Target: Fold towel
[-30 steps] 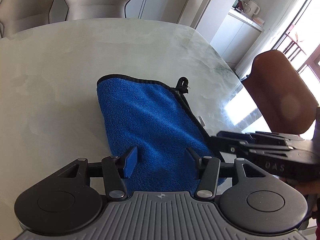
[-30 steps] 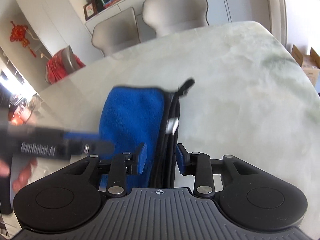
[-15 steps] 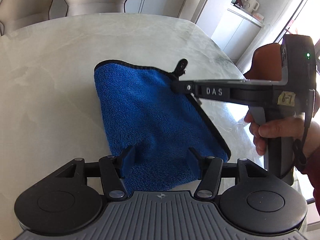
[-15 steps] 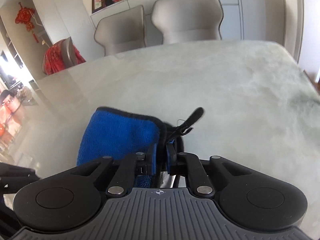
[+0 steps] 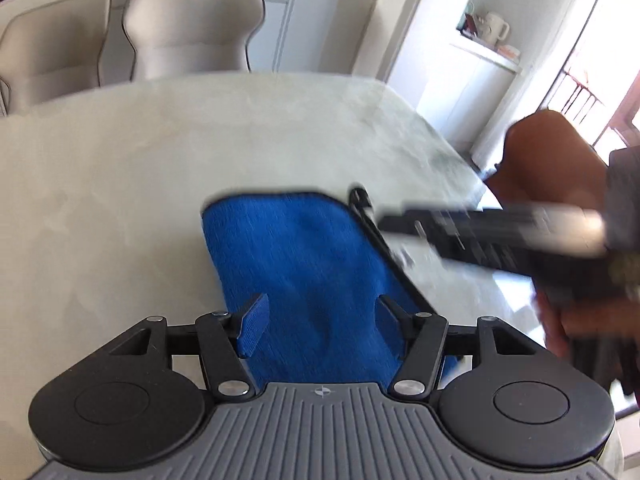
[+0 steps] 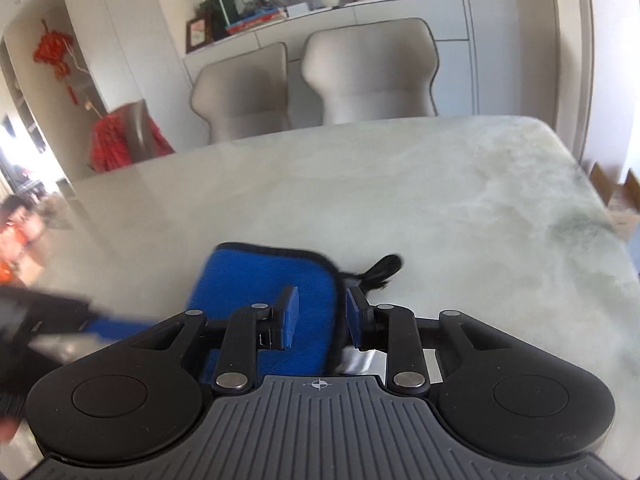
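A blue towel [image 5: 308, 264] with black trim lies folded on the pale marble table [image 5: 120, 184]. Its black hanging loop [image 5: 360, 198] sticks out at the far right corner. My left gripper [image 5: 318, 320] is open and empty over the towel's near end. In the right wrist view the towel [image 6: 264, 276] lies under my right gripper [image 6: 320, 314], which is open and straddles the towel's trimmed right edge near the loop [image 6: 384, 270]. The right gripper also shows blurred in the left wrist view [image 5: 400, 222], beside the towel's right edge.
Two beige chairs [image 6: 312, 80] stand at the table's far side. A brown chair [image 5: 556, 160] stands at the right. The table's right edge [image 6: 592, 200] is close to the towel. A cabinet with a kettle [image 5: 492, 28] is beyond.
My right gripper was shut on the towel's edge near the loop half a second ago and has now opened and pulled back. Both views have lifted slightly. The towel lies still.
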Demonstrator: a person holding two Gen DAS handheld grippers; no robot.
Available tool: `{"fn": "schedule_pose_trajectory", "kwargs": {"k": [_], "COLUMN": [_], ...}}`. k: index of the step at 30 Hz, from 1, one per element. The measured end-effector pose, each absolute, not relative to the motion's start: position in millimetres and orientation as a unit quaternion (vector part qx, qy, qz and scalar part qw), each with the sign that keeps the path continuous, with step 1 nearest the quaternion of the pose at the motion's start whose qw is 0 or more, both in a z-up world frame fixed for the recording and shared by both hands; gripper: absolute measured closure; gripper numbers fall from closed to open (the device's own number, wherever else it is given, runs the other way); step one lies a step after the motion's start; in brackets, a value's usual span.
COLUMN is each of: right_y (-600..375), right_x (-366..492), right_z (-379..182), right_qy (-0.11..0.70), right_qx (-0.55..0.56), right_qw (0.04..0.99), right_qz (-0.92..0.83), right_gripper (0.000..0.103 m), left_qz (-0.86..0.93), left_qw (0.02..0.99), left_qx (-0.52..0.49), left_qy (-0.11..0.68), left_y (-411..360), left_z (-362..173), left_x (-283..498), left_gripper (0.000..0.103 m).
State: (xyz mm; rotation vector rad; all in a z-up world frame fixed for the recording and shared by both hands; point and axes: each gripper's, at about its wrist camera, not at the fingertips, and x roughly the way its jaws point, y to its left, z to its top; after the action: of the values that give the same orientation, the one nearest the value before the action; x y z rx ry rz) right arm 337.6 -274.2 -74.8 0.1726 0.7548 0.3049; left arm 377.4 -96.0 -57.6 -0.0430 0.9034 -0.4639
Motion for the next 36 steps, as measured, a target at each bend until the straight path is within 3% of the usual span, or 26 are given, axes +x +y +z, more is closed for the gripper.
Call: {"fn": "schedule_pose_trajectory", "kwargs": {"k": [7, 19, 28, 36], "right_y": [-274.0, -253.1, -229.1, -244.9], "right_x": [302.1, 286.7, 276.3, 275.7], "right_z": [-83.3, -98.8, -80.0, -90.2], "right_qy": [0.395, 0.438, 0.401, 0.424], "right_qx": [0.118, 0.039, 0.005, 0.002], "right_qw": [0.892, 0.875, 0.884, 0.883], "right_qz": [0.184, 0.201, 0.239, 0.2], "right_gripper": [0.075, 0.076, 0.075, 0.075], "left_qz": [-0.216, -0.205, -0.22, -0.223], "left_qw": [0.878, 0.85, 0.858, 0.84], "left_qx": [-0.061, -0.05, -0.101, -0.131], "left_qy": [0.423, 0.483, 0.454, 0.477], "left_y": [-88.4, -113.7, -102.1, -89.2], "left_z": [-57.2, -96.9, -71.6, -79.2], "left_x": [427.9, 461.1, 410.9, 351.4], "left_gripper": [0.032, 0.033, 0.032, 0.032]}}
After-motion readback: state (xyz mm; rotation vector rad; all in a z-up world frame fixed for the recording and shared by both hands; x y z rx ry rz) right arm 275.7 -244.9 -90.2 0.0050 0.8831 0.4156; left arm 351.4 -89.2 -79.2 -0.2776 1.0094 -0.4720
